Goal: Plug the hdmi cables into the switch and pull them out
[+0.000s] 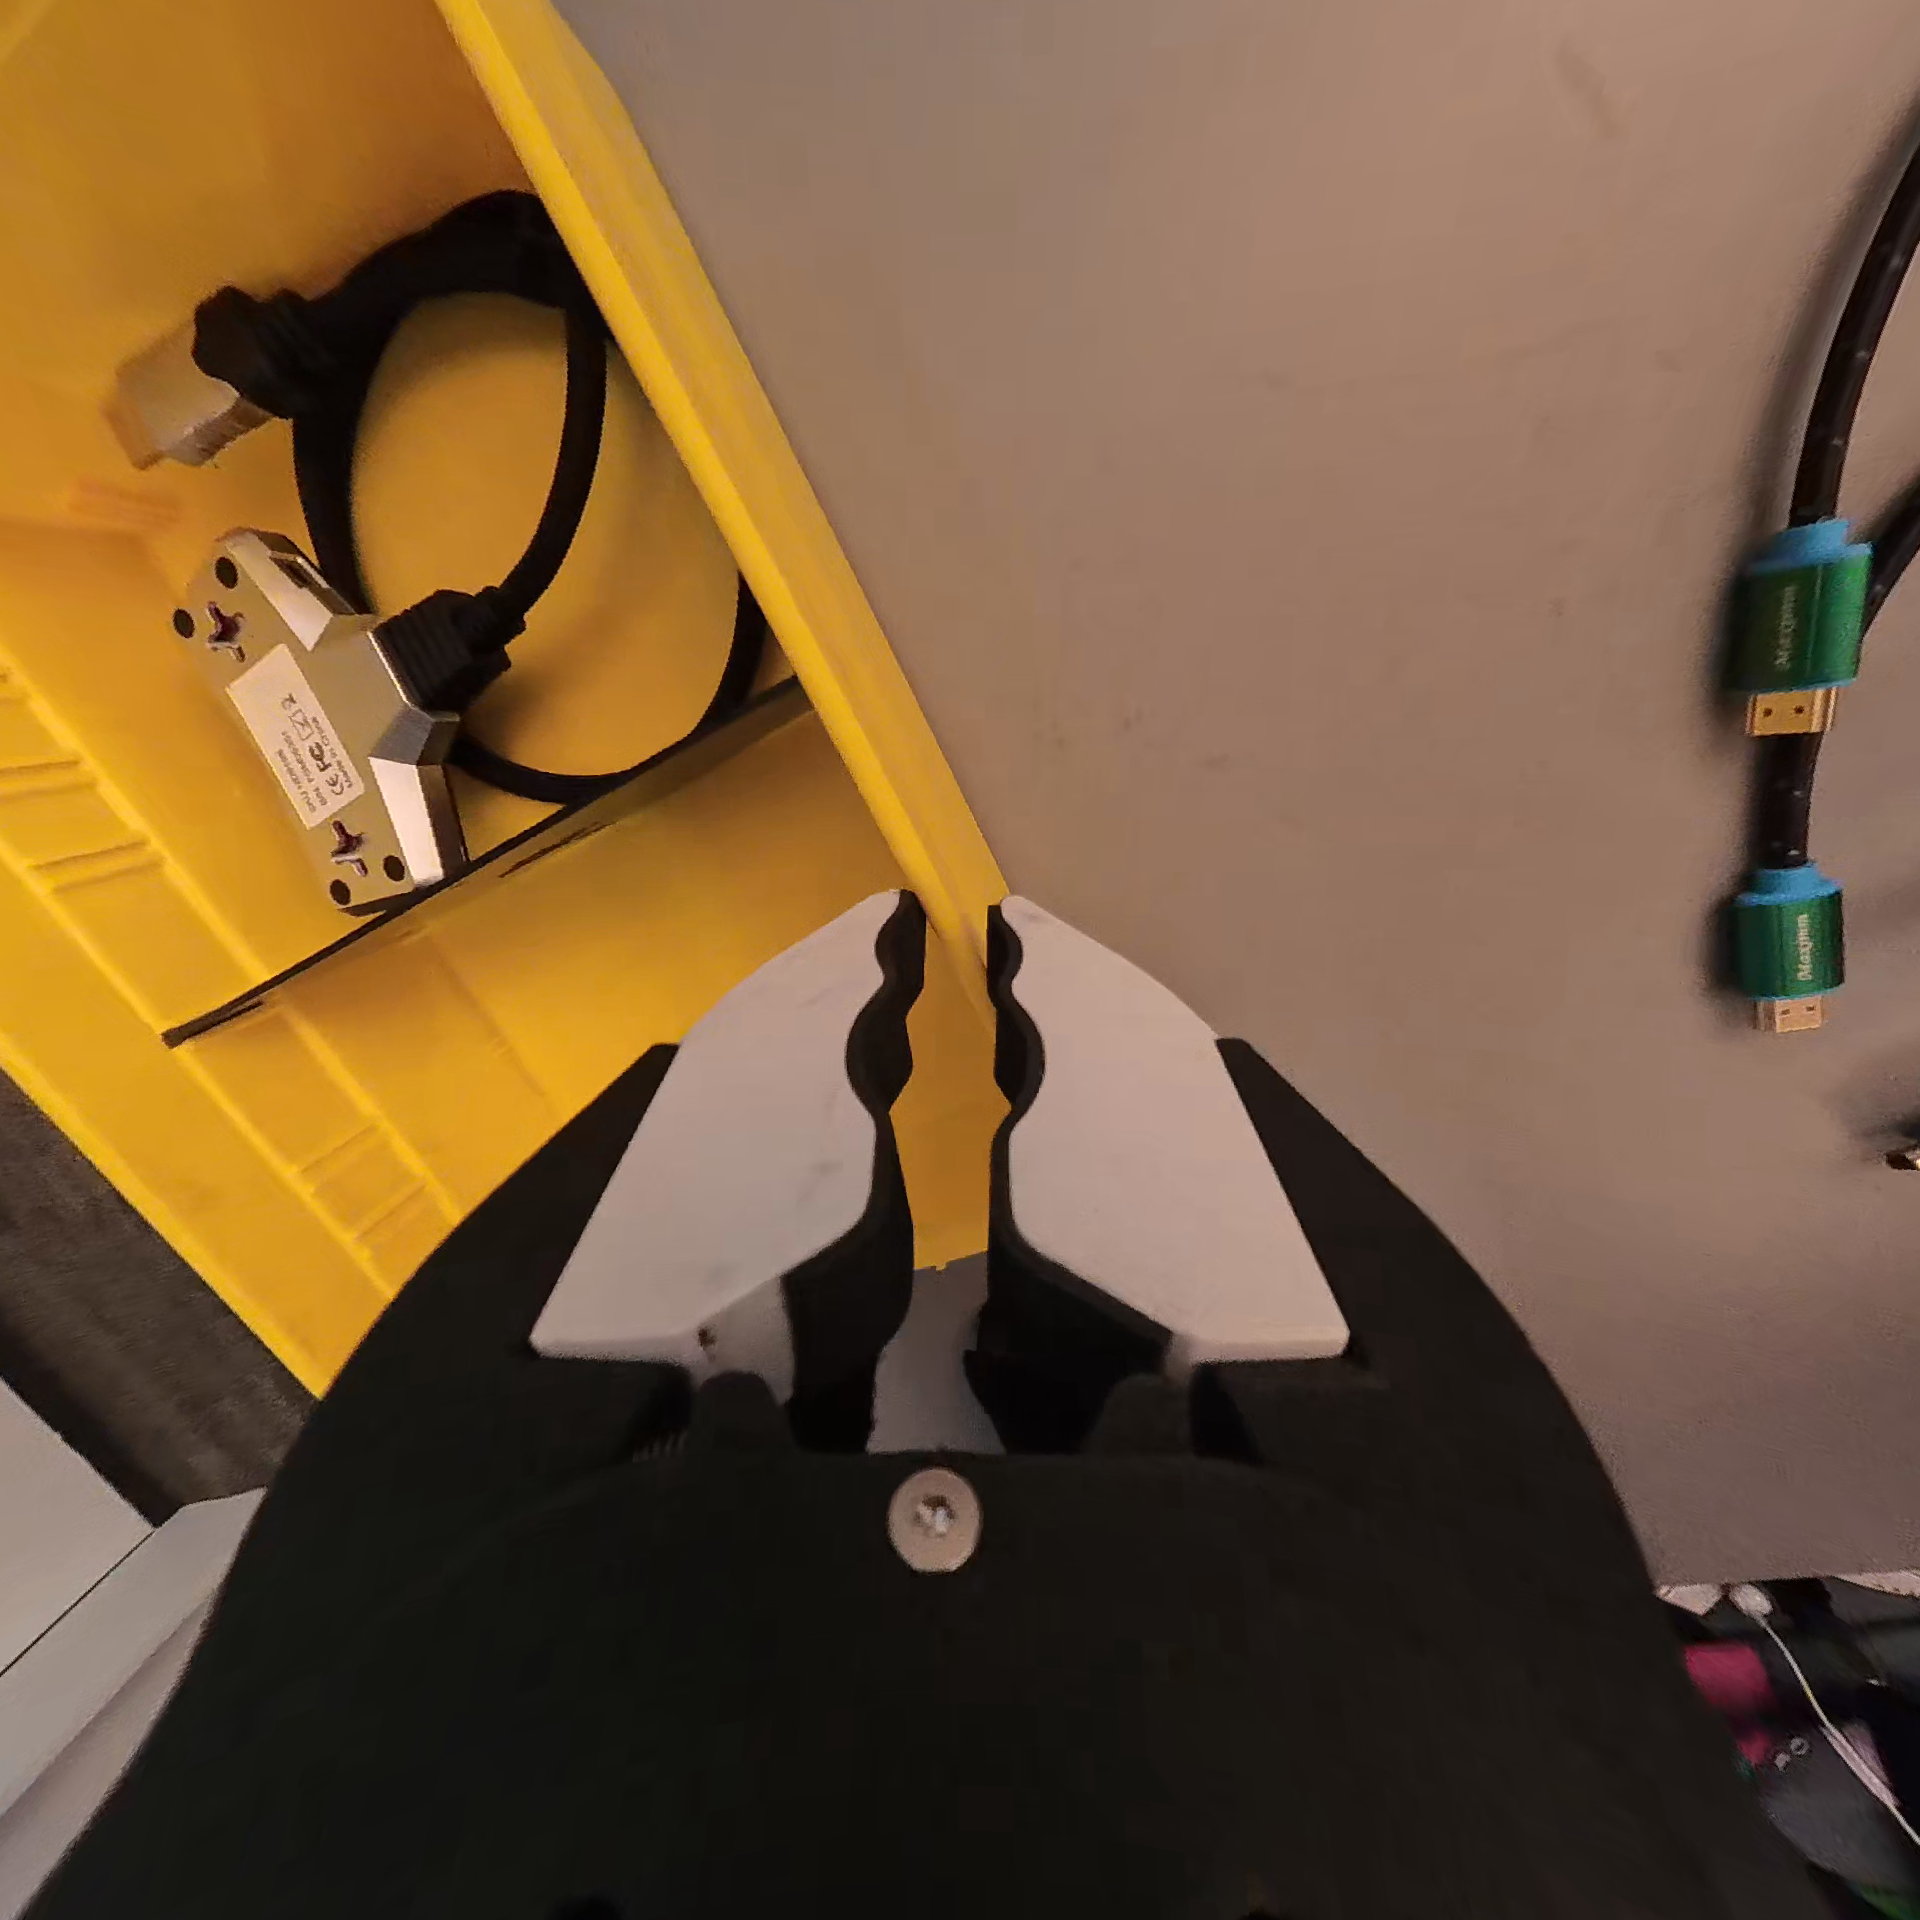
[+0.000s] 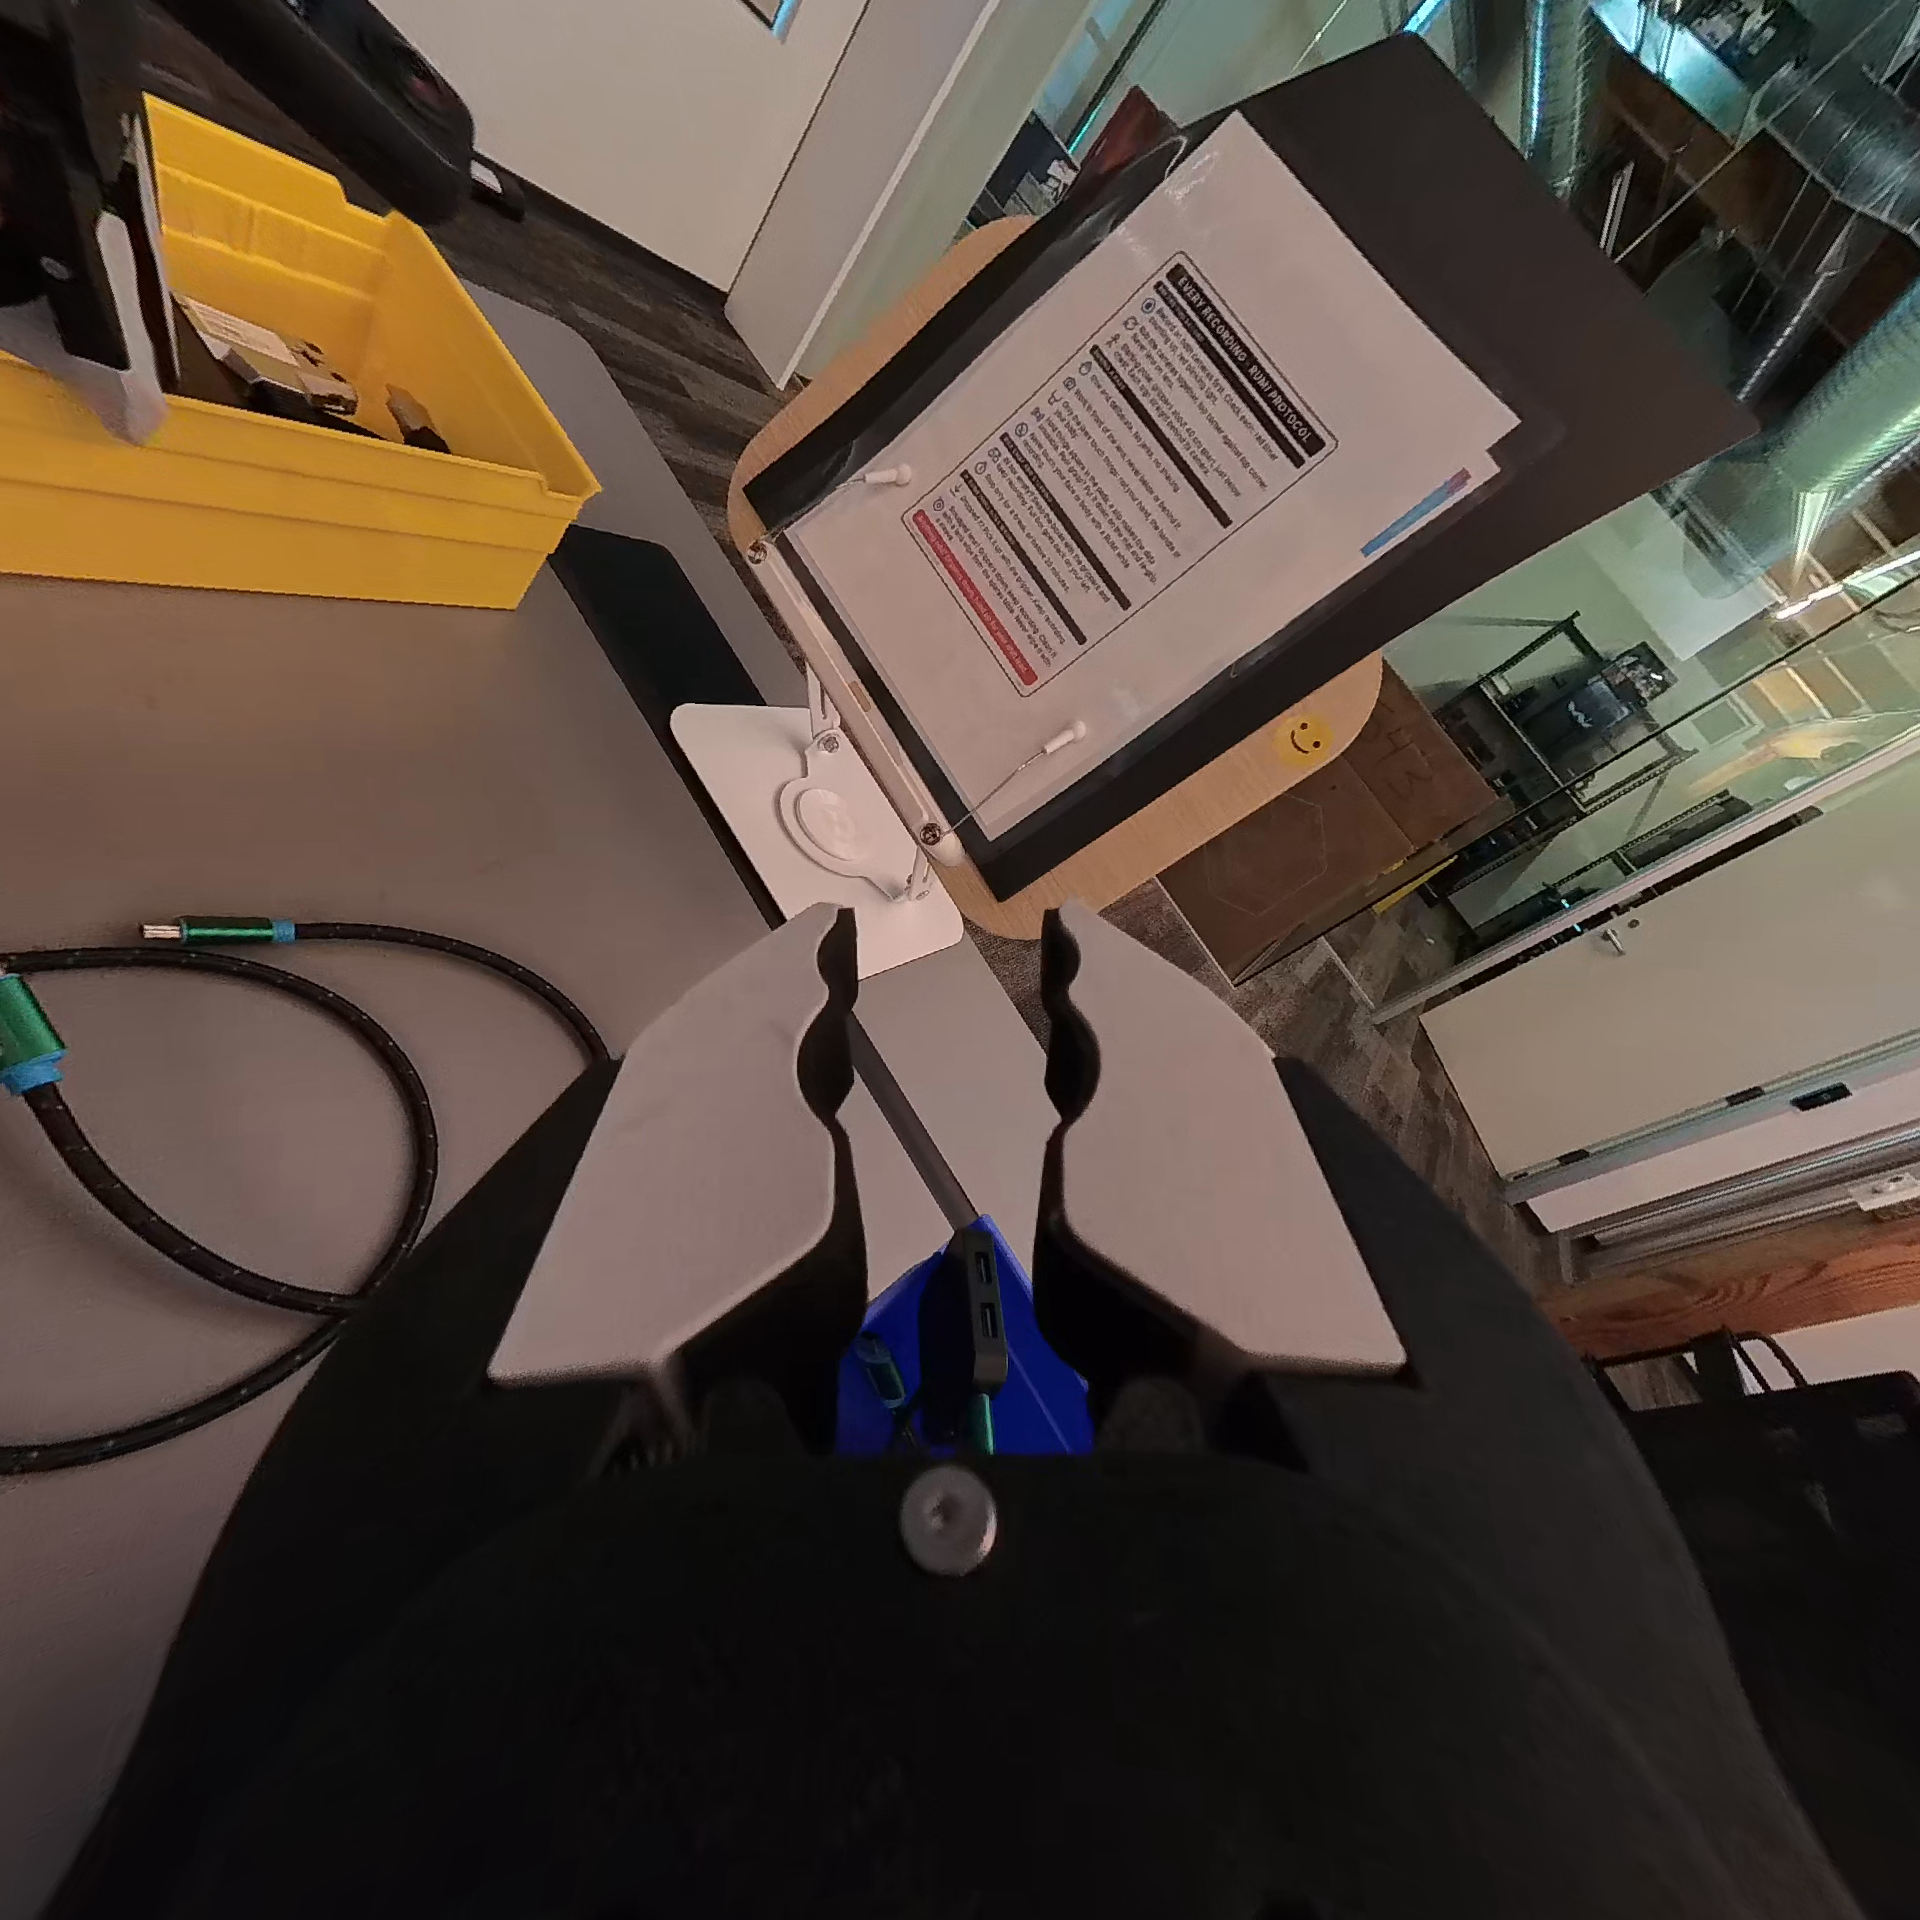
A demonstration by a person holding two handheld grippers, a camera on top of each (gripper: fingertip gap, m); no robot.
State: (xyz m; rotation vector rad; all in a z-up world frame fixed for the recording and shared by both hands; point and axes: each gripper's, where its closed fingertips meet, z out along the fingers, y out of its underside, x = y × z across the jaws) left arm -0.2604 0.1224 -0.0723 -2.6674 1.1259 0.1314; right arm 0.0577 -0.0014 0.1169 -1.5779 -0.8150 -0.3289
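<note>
Left gripper (image 1: 954, 930): jaws narrowly parted astride the yellow bin (image 1: 727, 499) rim, contact not discernible. Switch (image 1: 322, 717) seen upper left inside bin. 2 HDMI plugs (image 1: 1792, 634) lie right on table (image 1: 1247, 416). Right gripper (image 2: 948, 940) is held wide, empty, lower centre.

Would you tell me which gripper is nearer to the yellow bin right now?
Left. The left gripper straddles the rim of the yellow bin, jaws narrowly apart. The right gripper is open, across the grey table from the bin.
</note>
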